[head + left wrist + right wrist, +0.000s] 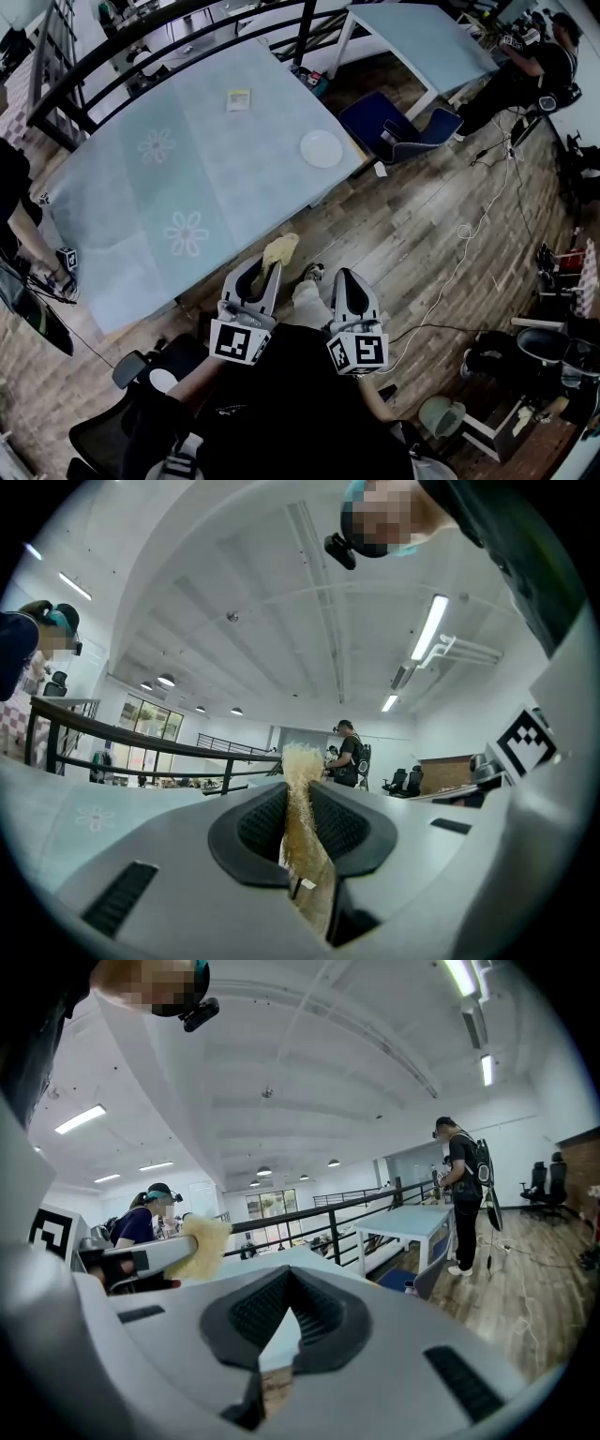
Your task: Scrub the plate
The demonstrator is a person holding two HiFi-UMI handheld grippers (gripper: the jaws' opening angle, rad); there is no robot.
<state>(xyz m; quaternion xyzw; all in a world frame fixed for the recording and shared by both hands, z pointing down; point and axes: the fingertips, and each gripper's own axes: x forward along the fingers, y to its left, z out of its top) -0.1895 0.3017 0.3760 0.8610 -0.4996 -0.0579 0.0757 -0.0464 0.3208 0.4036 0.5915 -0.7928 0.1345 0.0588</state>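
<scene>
**Pad gripped, plate not yet reached**

Grips a tan, fibrous scrub pad in the left claw, jaws clenched flat on both its faces, frayed end poking past the tips. Has the right claw pinched closed on nothing, tips meeting. Finds the plate at 1 o'clock from the claws in the head view, lying flat near a corner of the table, well apart from both claws and untouched.

Looks white, round, stiff and smooth. Probably light, slippery under a claw, and breakable if ceramic, though cannot tell the material. Best pinched gently at the near rim with the right claw, to stop it skating while the pad rubs its face. Expect the soft pad to bend and deliver little push.

Topped in pale blue with white flower prints, likely offering scant grip under the plate. At 10 o'clock of the plate, a small yellow-and-white item, too small to tell. Around:
- wooden floor
- black railing at 11 o'clock
- a 2nd table at 1 o'clock
- a blue chair between the 2
- cables at 3 o'clock
- people at 9 and 2 o'clock
</scene>
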